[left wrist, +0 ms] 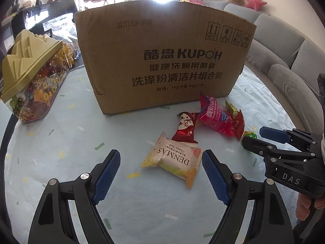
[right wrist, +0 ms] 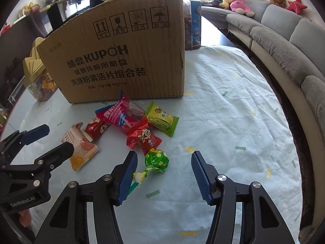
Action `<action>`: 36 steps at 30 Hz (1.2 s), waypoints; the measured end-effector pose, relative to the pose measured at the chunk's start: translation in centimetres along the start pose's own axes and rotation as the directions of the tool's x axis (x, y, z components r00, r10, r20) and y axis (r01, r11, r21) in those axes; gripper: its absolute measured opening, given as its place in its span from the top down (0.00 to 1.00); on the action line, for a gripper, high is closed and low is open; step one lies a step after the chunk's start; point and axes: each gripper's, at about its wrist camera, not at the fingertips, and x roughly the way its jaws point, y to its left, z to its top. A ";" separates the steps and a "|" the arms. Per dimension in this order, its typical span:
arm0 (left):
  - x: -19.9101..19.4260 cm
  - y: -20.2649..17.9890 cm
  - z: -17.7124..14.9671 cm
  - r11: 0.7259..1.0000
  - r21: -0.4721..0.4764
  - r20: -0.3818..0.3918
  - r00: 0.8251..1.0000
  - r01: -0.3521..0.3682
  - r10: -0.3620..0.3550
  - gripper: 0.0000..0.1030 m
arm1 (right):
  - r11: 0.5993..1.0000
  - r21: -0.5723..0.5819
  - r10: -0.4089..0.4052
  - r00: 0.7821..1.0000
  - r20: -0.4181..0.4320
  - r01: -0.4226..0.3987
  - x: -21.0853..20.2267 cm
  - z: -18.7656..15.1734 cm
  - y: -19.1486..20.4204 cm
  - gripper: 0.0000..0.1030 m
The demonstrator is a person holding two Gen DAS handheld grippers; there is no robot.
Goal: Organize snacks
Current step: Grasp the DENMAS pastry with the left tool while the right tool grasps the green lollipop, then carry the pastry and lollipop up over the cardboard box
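The left gripper (left wrist: 160, 174) is spread wide above the table (left wrist: 67, 134), with nothing between its blue pads; the pale DENMAS packet (left wrist: 172, 159) lies flat just ahead of the gap, its near corner beside the right-hand pad. The right gripper (right wrist: 164, 174) is likewise spread wide and grips nothing; the green lollipop (right wrist: 156, 160) lies on the table inside its opening, the stick running beside the left-hand pad. Whether the pad touches the stick cannot be determined. The remaining snacks form a loose cluster in front of the cardboard box (left wrist: 160, 61): a dark red packet (left wrist: 185, 129) touching the DENMAS packet, a large pink-red bag (right wrist: 124, 116) leaning near the box wall, a small red cartoon-face packet (right wrist: 145, 138) just beyond the lollipop, and a yellow-green packet (right wrist: 162, 121) beside it. The box stands upright on the table. A clear candy jar with a gold lid (left wrist: 30, 77) stands left of the box, apart from it.
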 end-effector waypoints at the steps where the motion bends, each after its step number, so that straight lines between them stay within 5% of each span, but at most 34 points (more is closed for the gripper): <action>1: 0.3 0.0 0.0 1.000 0.000 -0.006 1.000 0.001 -0.001 0.20 | 1.000 -0.001 0.002 1.000 -0.004 -0.002 0.1 -0.1 0.0 0.51; 12: 2.2 -0.2 0.2 1.000 -0.012 -0.047 0.999 0.028 -0.028 0.25 | 1.000 -0.014 0.022 0.999 -0.028 -0.022 0.4 -0.7 0.5 0.73; 23: 1.3 0.3 -0.1 0.997 -0.055 -0.027 0.998 0.057 -0.059 0.59 | 0.998 -0.017 0.052 0.998 -0.025 -0.052 0.1 -1.1 1.1 0.74; 36: -3.2 -0.1 0.0 0.997 -0.056 0.064 0.996 0.059 -0.055 0.61 | 0.995 -0.031 0.092 0.995 0.042 -0.090 -3.0 -0.8 2.0 0.74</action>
